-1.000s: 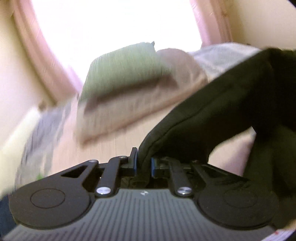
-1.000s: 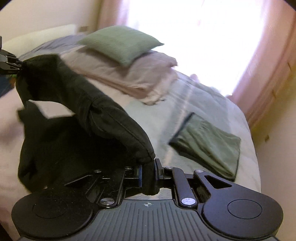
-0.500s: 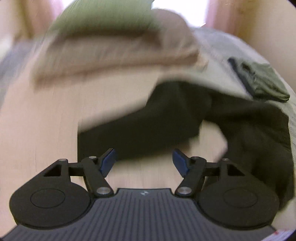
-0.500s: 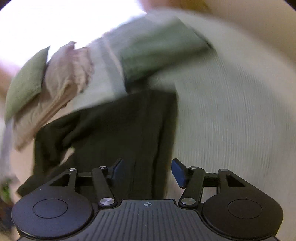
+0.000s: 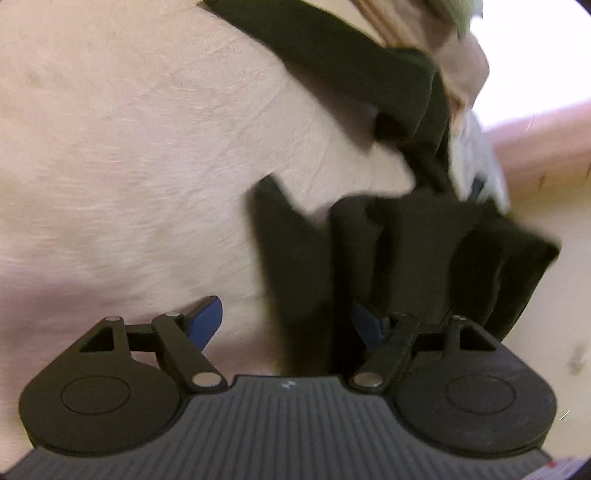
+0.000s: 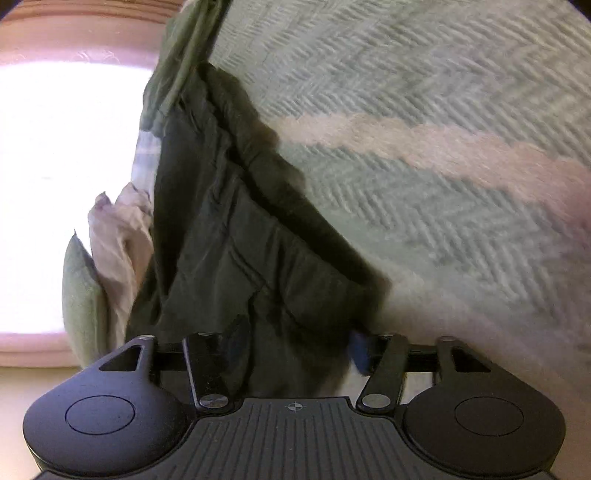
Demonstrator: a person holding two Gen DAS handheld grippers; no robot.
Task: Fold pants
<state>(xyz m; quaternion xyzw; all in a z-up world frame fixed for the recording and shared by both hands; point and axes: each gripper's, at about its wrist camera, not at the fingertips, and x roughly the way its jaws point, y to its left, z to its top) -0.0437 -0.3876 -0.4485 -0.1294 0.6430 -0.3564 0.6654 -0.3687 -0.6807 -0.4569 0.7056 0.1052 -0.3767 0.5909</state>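
Here, at the bottom of the left wrist view, the left gripper (image 5: 284, 317) has its fingers spread wide, blue pads apart. A fold of the black pants (image 5: 406, 240) runs down between them toward the gripper body, nearer the right pad, which is partly hidden behind cloth; neither pad presses on it. Beyond the fingers the pants lie bunched in pleats at centre right of the frame, and a long dark strip of them stretches up to the top centre. They rest on a pale pink sheet (image 5: 129, 147) that fills the left half of the frame. At the upper right, past the pants, sit beige folded cloth (image 5: 461, 62) and a green pillow (image 5: 460, 13), blurred.

At the bottom of the right wrist view, the right gripper (image 6: 295, 354) is likewise spread wide. The pants (image 6: 236, 229) pass between its fingers and cover the left pad; the blue right pad shows just beside the cloth edge, not clamping it. From there the pants run up the middle of the frame to the upper left. To their right lies a green herringbone blanket (image 6: 424, 74) with a pale stripe. At left, beige cloth (image 6: 118, 236) and the pillow (image 6: 79, 295) stand before a bright window (image 6: 55, 147); a green garment (image 6: 181, 44) lies at the top, touching the pants' far end.
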